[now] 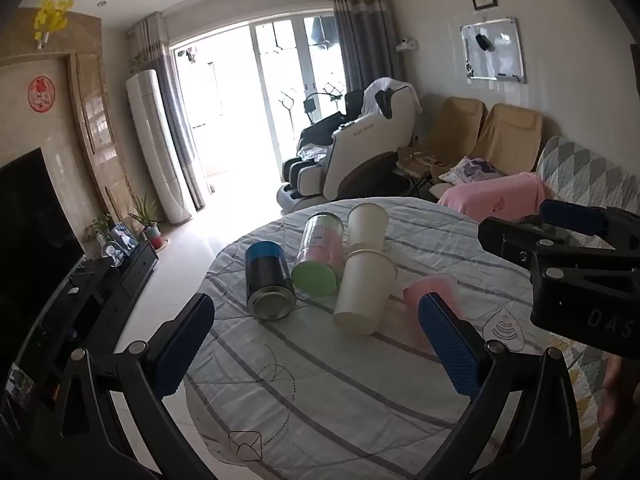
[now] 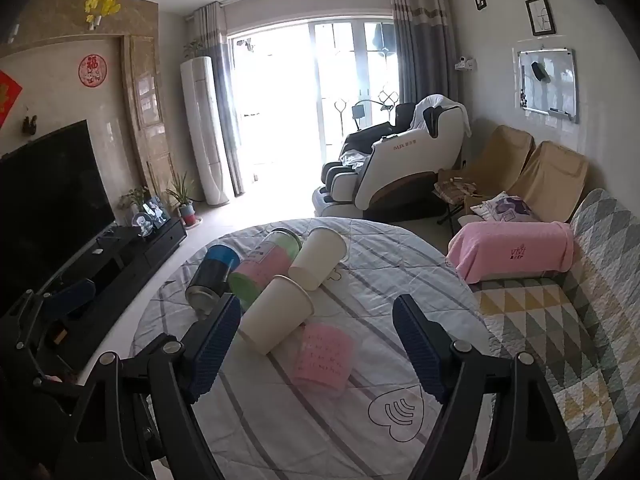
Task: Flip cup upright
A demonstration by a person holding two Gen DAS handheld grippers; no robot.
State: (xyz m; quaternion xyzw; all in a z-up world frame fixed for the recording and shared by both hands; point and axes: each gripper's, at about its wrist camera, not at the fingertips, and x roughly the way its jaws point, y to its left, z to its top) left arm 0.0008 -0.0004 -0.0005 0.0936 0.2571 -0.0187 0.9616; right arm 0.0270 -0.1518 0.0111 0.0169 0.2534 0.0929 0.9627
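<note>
Round table (image 1: 320, 400) with a striped grey-white cloth, five containers lying on their sides in a cluster toward its far half. Left to right in the left wrist view: blue-and-black can (image 1: 269, 282), metal end toward the camera; clear jar (image 1: 320, 260) with green lid near and pink contents inside; near paper cup (image 1: 366, 292) and far paper cup (image 1: 367, 226); pink cup (image 1: 434, 292), half hidden behind the left gripper's right finger. The right wrist view shows the pink cup (image 2: 324, 354) in full, lying flat, closest to the camera, just beside the near paper cup (image 2: 276, 316). That paper cup's long axis runs near-left to far-right, base toward the camera, mouth pointing away; the far paper cup (image 2: 318, 258) lies the same way, base almost touching the near cup's rim. Cup insides face away, contents cannot be told. Also there: can (image 2: 210, 276), jar (image 2: 264, 268). Left gripper (image 1: 316, 344) spread wide, holding nothing, above the near table. Right gripper (image 2: 316, 344) also wide apart and empty, its fingers either side of the pink and near paper cups in view, not touching. The left view alone shows the right gripper's body (image 1: 580, 264) at right edge.
</note>
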